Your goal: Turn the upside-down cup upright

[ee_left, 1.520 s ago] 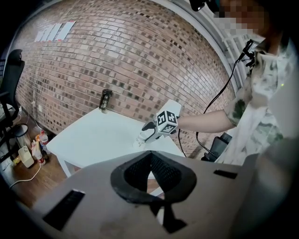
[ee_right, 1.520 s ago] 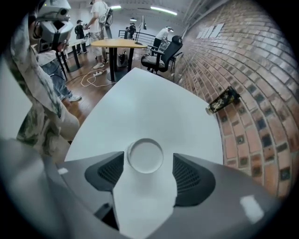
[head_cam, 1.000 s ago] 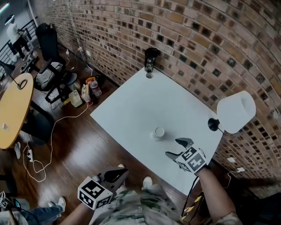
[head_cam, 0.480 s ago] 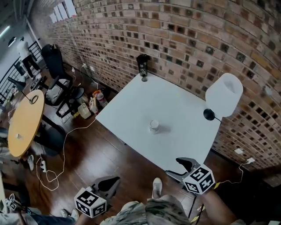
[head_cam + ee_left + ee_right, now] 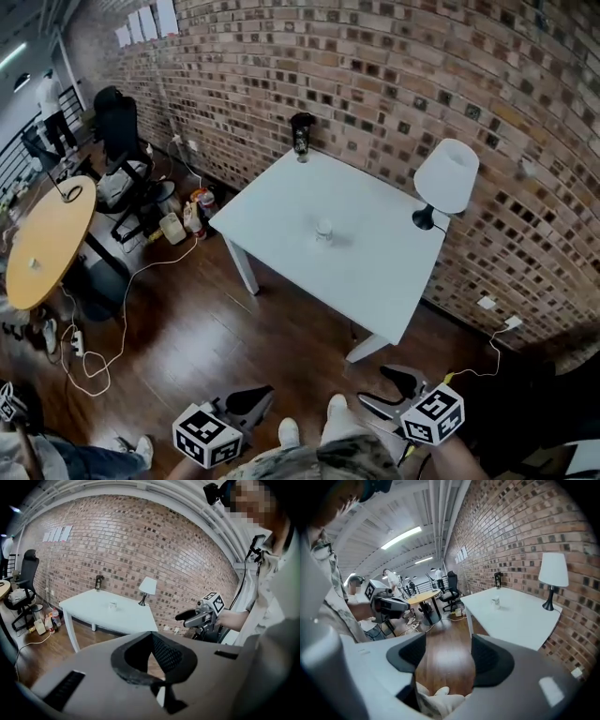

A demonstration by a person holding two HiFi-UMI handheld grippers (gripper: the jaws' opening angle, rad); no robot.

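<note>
Brick walls (image 5: 375,75) back the white table (image 5: 375,272), the cup (image 5: 324,230) near its middle, well apart from the left hand-held gripper (image 5: 258,397), jaws together on nothing, and the right hand-held gripper (image 5: 375,388), jaws apart, empty.

a loft-style office. bare brick wall (image 5: 375,66), wood floor (image 5: 187,347), a black office chair (image 5: 117,131), a round wooden table (image 5: 47,244). a white table (image 5: 281,216) carries a lamp (image 5: 446,176).

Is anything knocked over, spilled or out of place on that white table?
Nothing stands out. The cup sits in the middle of the table, too small to tell which way up; the lamp stands upright by the wall. Only loose cables trail across the floor.
</note>
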